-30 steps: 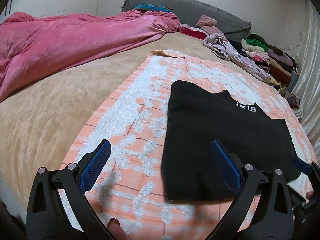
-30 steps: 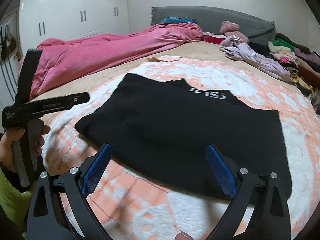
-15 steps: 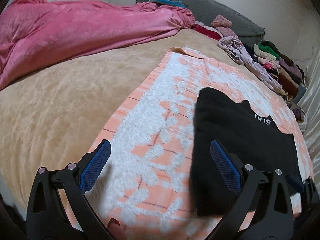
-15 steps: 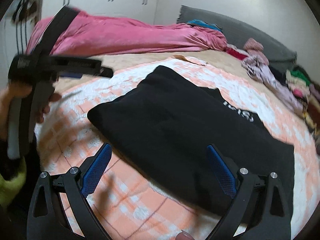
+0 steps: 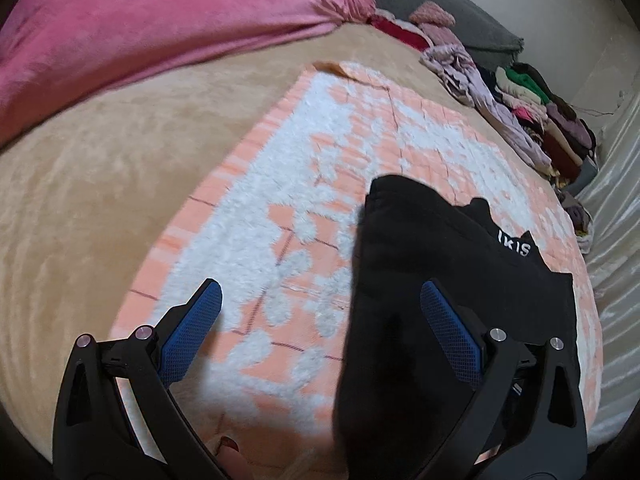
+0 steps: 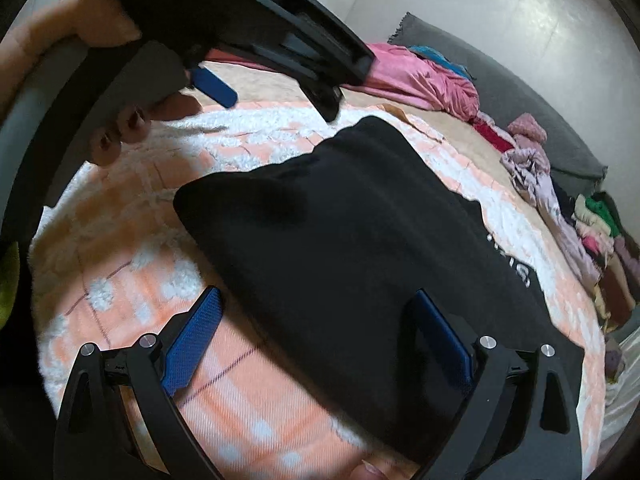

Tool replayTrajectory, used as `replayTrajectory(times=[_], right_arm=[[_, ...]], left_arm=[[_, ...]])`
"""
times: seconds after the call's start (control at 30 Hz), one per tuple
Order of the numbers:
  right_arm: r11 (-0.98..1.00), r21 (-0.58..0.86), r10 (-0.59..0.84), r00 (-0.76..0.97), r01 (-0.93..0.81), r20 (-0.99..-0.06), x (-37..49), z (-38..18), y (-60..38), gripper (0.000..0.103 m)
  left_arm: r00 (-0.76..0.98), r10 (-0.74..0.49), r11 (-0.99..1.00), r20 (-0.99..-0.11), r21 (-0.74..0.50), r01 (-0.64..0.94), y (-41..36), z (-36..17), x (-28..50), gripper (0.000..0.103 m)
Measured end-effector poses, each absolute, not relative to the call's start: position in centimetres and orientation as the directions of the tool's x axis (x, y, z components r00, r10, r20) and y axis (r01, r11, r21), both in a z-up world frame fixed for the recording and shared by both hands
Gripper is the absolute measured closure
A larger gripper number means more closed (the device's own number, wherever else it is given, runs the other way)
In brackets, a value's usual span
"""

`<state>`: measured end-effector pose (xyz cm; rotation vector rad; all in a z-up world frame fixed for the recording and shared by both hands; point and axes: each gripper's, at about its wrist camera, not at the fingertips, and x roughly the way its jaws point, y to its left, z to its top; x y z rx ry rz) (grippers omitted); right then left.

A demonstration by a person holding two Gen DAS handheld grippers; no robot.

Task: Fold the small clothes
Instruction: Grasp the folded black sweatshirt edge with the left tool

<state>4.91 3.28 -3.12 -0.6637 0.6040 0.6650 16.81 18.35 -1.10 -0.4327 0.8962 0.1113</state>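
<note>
Both tongs spread wide over a black garment on the bed.

Left wrist view: the left tongs point(image 5: 320, 332) stand apart, gripping nothing, above an orange-and-white blanket point(image 5: 280, 220) spread on the tan bed point(image 5: 100, 184). The black garment point(image 5: 432, 264) lies flat on the blanket, its left edge between the blue pads, its white lettering toward the far side. A pink quilt point(image 5: 160, 28) is bunched along the far side, and a pile of clothes point(image 5: 532, 108) sits to the right by the grey headboard point(image 5: 472, 16).

Right wrist view: the right tongs point(image 6: 320, 340) are likewise apart and hold nothing, just over the garment's point(image 6: 340, 232) near edge. The other tool point(image 6: 260, 20) fills the upper left, close and blurred, held in the left hand point(image 6: 132, 120); it seems to hover above the blanket point(image 6: 132, 260).
</note>
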Motion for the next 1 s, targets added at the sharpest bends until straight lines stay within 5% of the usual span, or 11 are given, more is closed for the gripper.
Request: replayTrajectory(times=[0.3,0.47,0.57,0.63,0.73,1.0], right_arm=[[0.583,-0.449,0.333,0.704,-0.677,-0.627,5.1,-3.8,4.9,0.013],[0.581,-0.454,0.356,0.712,-0.676,-0.605,4.7,-3.8,4.7,0.070],[0.597,-0.427,0.385,0.709,-0.680,-0.591,4.6,-3.3,4.1,0.089],[0.610,-0.403,0.401,0.705,-0.682,-0.584,4.6,-2.9,3.6,0.091],[0.634,-0.341,0.432,0.683,-0.695,-0.589,4.9,-2.4,2.7,0.092],[0.672,-0.254,0.471,0.667,-0.695,-0.577,5.4,-1.4,1.3,0.093]], left_arm=[[0.593,-0.181,0.898,-0.785,-0.378,-0.225,17.8,-2.5,18.4,0.010],[0.569,-0.252,0.884,-0.783,-0.425,-0.195,17.1,-2.8,20.0,0.010],[0.549,-0.265,0.892,-0.793,-0.418,-0.173,16.5,-2.9,21.2,0.010],[0.533,-0.286,0.889,-0.797,-0.428,-0.162,16.2,-3.0,22.0,0.010],[0.506,-0.305,0.895,-0.807,-0.425,-0.139,15.6,-3.0,23.0,0.025],[0.494,-0.361,0.874,-0.791,-0.472,-0.116,14.1,-2.6,23.4,0.086]])
